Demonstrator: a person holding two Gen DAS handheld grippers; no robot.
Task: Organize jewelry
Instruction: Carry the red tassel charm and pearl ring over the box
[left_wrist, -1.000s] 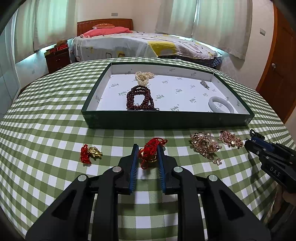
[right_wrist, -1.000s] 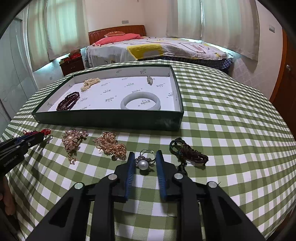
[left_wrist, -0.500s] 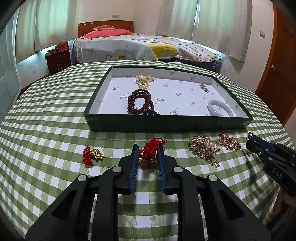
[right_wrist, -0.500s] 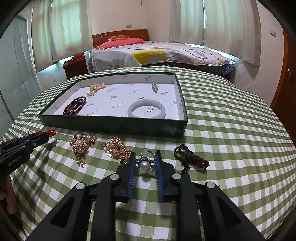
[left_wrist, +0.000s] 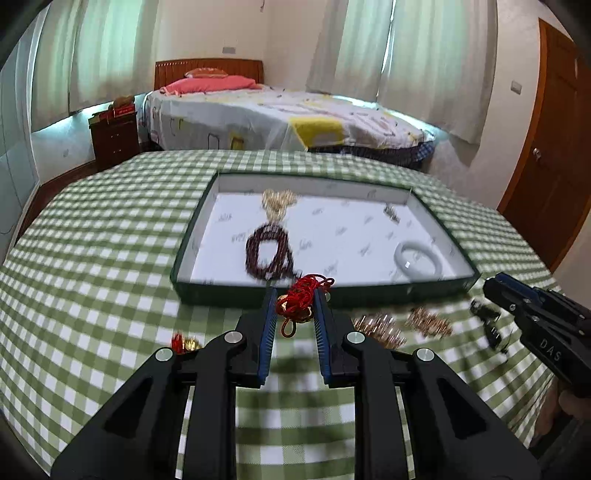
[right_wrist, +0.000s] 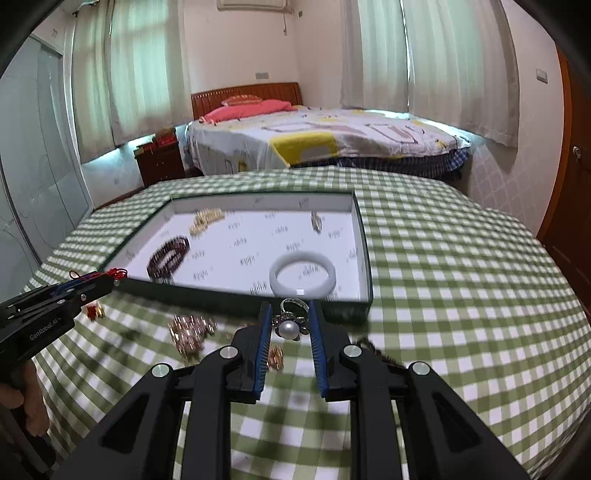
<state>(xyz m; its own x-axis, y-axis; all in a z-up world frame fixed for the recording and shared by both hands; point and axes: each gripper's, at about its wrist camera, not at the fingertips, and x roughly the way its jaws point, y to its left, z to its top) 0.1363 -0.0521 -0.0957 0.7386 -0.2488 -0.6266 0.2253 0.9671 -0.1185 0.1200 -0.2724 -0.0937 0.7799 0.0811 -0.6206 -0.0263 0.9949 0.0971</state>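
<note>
Lying in the green tray (right_wrist: 364, 236): white bangle (right_wrist: 302, 272) (beads (right_wrist: 168, 256) opposite).

A bed (left_wrist: 280, 118) with a pink pillow (left_wrist: 207, 84), a dark nightstand (left_wrist: 115, 137) and a wooden door (left_wrist: 543, 158) stand behind the green-checked tablecloth (left_wrist: 92, 236).

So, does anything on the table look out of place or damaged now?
Nothing looks damaged or spilled. Several pieces lie on the cloth outside the tray: a small red-and-gold charm, two gold brooches and a dark cord. Both views are blurred, so fine damage could not be seen.
</note>
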